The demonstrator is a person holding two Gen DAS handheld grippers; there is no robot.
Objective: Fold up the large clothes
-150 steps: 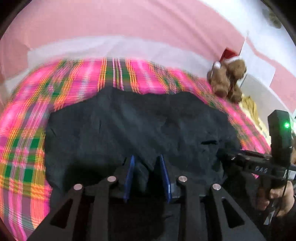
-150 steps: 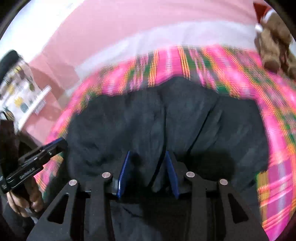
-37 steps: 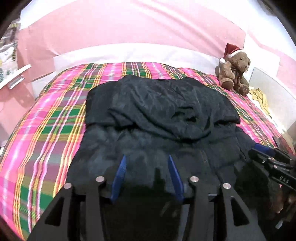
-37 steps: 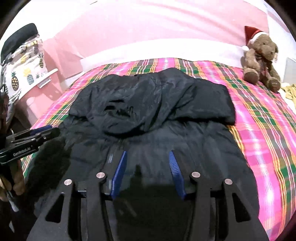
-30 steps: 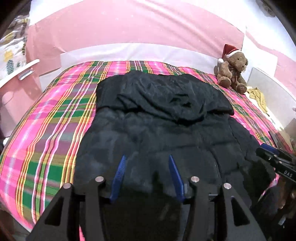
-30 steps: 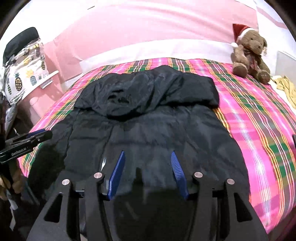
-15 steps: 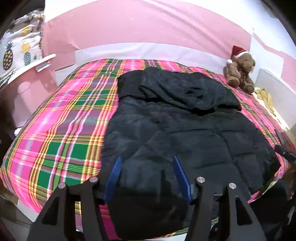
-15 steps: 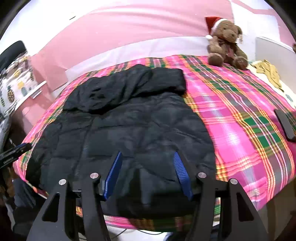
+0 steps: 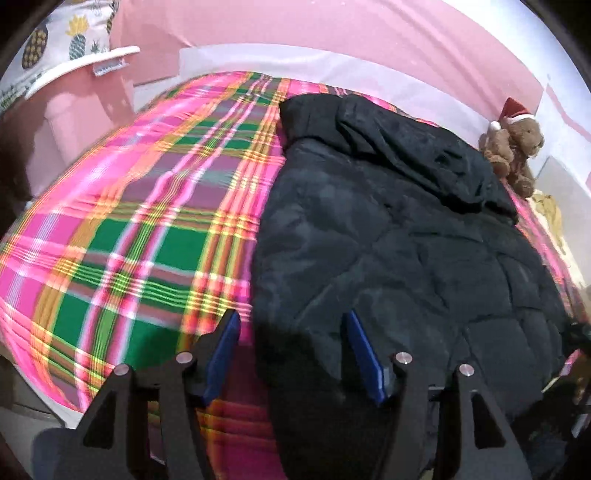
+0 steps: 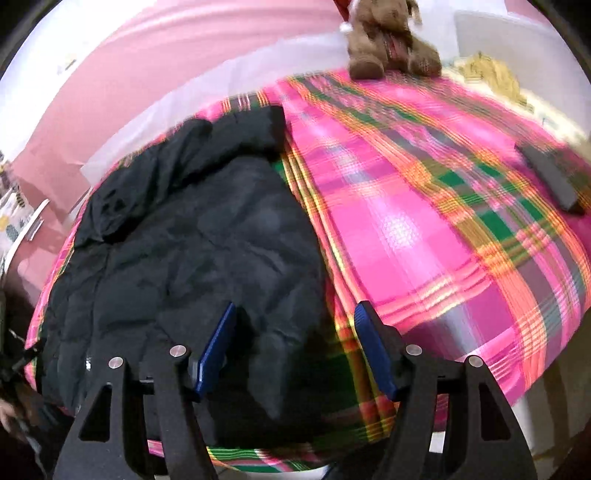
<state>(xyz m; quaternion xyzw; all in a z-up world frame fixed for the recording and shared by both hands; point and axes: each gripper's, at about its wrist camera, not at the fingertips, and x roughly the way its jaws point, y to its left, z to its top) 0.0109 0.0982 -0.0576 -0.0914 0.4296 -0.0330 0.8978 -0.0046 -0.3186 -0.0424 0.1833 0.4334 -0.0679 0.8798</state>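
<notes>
A black padded jacket [image 9: 399,236] lies flat on the plaid bed [image 9: 140,236], hood at the far end. The left tongs [image 9: 290,354] stand parted over its near left edge, apparently gripping nothing. The right tongs [image 10: 295,350] are opening over the near right edge, empty.

A home bedroom: plaid-covered bed [image 9: 147,229], teddy bear [image 9: 515,147] at its far corner, pink walls [image 9: 332,26].
</notes>
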